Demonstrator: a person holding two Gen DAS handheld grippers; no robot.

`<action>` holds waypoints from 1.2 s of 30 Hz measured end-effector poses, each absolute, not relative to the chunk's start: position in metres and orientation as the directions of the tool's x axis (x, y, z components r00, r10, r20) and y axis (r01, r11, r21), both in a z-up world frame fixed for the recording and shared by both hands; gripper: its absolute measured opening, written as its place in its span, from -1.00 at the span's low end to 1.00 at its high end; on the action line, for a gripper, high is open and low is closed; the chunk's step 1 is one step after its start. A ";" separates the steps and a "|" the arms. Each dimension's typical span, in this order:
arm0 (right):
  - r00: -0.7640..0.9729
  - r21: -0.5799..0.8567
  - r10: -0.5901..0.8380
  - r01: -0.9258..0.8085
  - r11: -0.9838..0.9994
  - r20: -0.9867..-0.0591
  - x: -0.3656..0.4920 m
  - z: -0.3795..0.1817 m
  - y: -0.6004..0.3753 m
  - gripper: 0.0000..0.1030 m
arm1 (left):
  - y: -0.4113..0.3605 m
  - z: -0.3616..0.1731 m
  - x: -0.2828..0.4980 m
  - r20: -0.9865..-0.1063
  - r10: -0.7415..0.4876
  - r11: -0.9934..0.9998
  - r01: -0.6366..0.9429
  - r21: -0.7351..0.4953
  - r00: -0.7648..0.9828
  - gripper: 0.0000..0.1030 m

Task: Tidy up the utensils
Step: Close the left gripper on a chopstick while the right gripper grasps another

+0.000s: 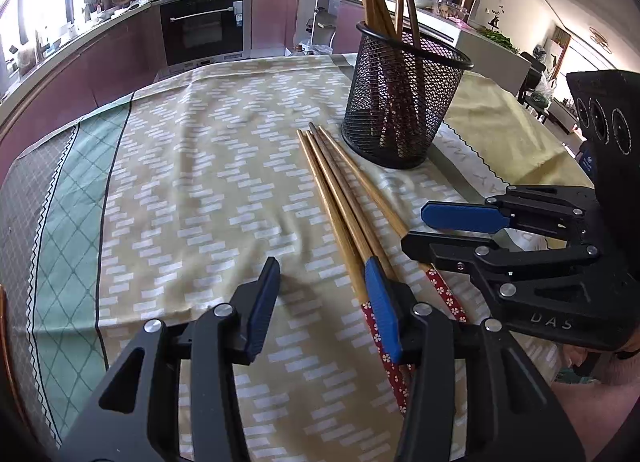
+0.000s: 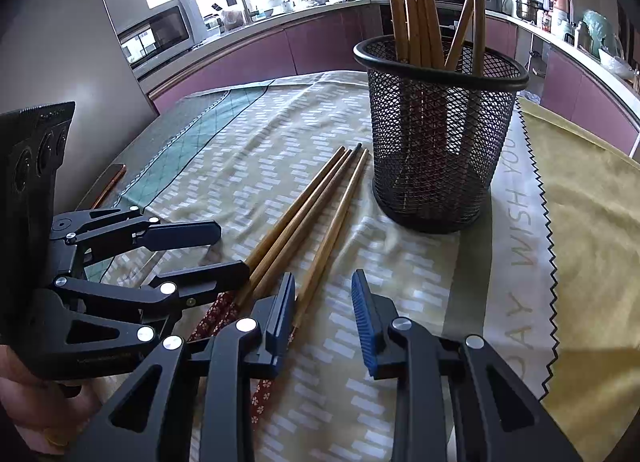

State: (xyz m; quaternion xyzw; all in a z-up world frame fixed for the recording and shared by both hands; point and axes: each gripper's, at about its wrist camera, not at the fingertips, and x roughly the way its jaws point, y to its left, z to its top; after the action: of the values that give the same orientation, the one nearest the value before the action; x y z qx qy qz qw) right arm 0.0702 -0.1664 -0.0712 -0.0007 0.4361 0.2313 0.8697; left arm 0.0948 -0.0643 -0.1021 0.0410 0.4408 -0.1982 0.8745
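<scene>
Both tools hang low over the patterned cloth, angled down at the same target. Left tool (image 1: 324, 302) stands partly open, nothing gripped; its right pad sits just beside the loose chopsticks (image 1: 344, 198), which lie outside its gap, so it looks posted there to steady the bundle. Right tool (image 2: 324, 322) is likewise open and empty, the nearest stick just outside its left pad, likely lining up a pick. Those chopsticks lie side by side on the surface just ahead, flowered red handle ends toward the tools. Beyond their tips the black mesh holder (image 2: 440, 150) stands upright, already carrying several chopsticks, the likely home for these.
</scene>
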 end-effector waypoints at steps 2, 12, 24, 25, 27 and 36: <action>0.513 0.197 0.399 -0.403 0.894 -0.760 0.071 -0.071 -0.166 -0.47 | -0.065 -0.102 0.097 -0.790 -0.306 0.919 0.381 -0.100 0.531 -0.17; 0.522 0.168 0.379 -0.406 0.898 -0.764 0.081 -0.071 -0.159 -0.52 | -0.071 -0.104 0.110 -0.799 -0.276 0.924 0.375 -0.069 0.534 -0.29; 0.528 0.149 0.362 -0.403 0.903 -0.768 0.099 -0.072 -0.154 -0.67 | -0.075 -0.103 0.121 -0.803 -0.269 0.927 0.371 -0.065 0.531 -0.53; 0.527 0.154 0.364 -0.400 0.903 -0.768 0.101 -0.072 -0.154 -0.69 | -0.076 -0.103 0.122 -0.804 -0.269 0.927 0.369 -0.066 0.531 -0.55; 0.528 0.157 0.364 -0.395 0.905 -0.767 0.102 -0.072 -0.154 -0.74 | -0.077 -0.103 0.124 -0.805 -0.268 0.928 0.365 -0.069 0.530 -0.59; 0.529 0.212 0.390 -0.366 0.906 -0.753 0.102 -0.071 -0.166 -0.83 | -0.076 -0.103 0.125 -0.801 -0.279 0.935 0.339 -0.102 0.529 -0.80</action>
State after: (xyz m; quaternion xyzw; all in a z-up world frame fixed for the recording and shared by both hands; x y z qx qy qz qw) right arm 0.1023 -0.1659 -0.0715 0.0139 0.4343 0.2160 0.8744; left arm 0.1255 -0.0758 -0.1031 0.0330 0.4517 -0.1767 0.8739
